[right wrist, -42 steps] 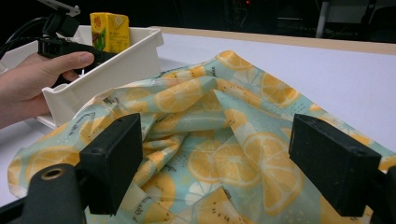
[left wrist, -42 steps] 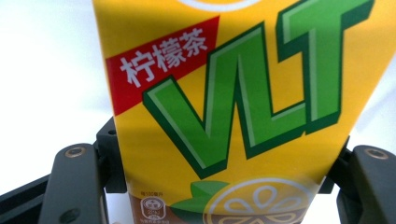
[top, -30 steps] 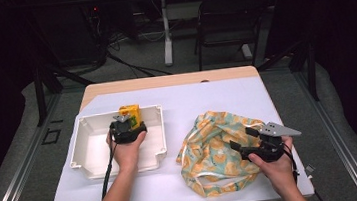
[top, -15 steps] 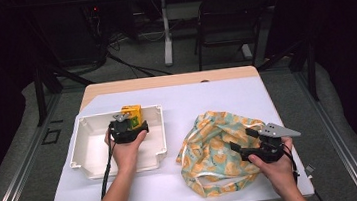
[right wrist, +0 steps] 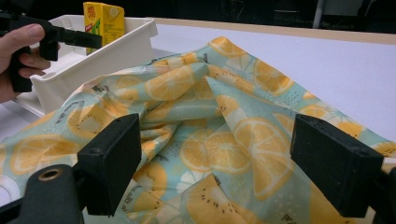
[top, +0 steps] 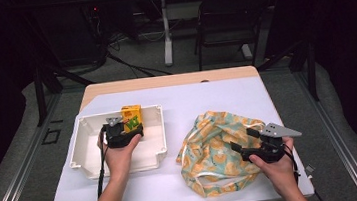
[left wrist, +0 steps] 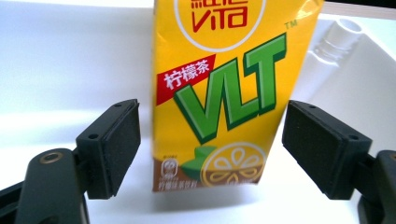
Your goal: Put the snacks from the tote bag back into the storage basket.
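- From above, your left gripper (top: 128, 131) sits over the white tray (top: 88, 162) on the left half of the surface (top: 216, 96). The yellow drink carton (top: 131, 117) stands upright in the tray's far part, just beyond the jaws. From this height you cannot tell whether they touch it.
- Your right gripper (top: 239, 148) rests at the near right edge of the orange-print cloth bag (top: 212, 152), which lies crumpled on the surface, well apart from the tray. Your right hand (top: 276, 168) holds the gripper low, jaws pointing left into the fabric.
- Looking along your left gripper's jaws, the carton (left wrist: 219, 93) stands upright between the two black pads (left wrist: 116, 144), nearer the left one. A gap of white tray floor shows on each side, narrow at the left and wider at the right, so the jaws are spread and press on nothing. They have just been closing a little, with the carton between them and untouched.
- Looking along your right gripper's jaws, the pads (right wrist: 112, 158) stand wide apart with the cloth bag (right wrist: 219, 126) heaped between and beyond them. Folds of fabric lie in the gap, but neither pad pinches them. Farther off at upper left, the tray (right wrist: 93, 51) holds the carton (right wrist: 103, 18), with your left hand (right wrist: 18, 51) beside it.
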A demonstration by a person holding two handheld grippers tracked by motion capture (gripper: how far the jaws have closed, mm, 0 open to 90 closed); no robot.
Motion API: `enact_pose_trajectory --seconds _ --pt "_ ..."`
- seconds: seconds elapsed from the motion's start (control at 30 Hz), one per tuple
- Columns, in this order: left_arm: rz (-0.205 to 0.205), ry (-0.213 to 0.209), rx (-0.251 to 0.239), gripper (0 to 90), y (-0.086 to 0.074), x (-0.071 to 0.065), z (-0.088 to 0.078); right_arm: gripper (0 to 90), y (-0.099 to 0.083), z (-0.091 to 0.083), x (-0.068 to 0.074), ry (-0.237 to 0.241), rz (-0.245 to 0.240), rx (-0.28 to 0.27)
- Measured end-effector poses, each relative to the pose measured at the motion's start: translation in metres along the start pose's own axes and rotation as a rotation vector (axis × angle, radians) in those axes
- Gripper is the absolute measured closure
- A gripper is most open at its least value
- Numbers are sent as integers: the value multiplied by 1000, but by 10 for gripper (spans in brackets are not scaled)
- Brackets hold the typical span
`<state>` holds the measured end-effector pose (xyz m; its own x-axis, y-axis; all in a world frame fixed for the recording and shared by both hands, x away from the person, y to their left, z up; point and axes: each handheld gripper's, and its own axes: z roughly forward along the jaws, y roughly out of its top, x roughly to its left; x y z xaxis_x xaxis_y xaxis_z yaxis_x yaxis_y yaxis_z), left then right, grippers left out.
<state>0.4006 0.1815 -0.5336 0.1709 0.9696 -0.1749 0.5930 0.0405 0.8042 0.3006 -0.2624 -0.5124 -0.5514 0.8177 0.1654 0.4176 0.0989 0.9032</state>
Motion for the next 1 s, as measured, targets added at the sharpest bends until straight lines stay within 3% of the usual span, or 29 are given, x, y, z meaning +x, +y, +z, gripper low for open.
enact_pose_trajectory --seconds 0.2,0.43,0.57,0.7,0.77,1.0 --pt "-4 -38 -16 302 -1 2 -16 158 0 1 0 -2 -4 9" --pt "-19 -13 -9 459 -10 4 -28 157 -1 2 0 -1 -10 19" --pt "11 7 -24 693 -15 4 -31 155 -1 3 1 -2 -13 23" --pt "20 -40 -18 900 -16 7 -30 155 -1 4 2 -5 -9 24" --pt "32 -69 7 900 -17 8 -29 155 -1 5 2 0 -10 25" --pt "59 -61 82 900 -20 8 -17 156 -2 5 2 -2 -11 28"
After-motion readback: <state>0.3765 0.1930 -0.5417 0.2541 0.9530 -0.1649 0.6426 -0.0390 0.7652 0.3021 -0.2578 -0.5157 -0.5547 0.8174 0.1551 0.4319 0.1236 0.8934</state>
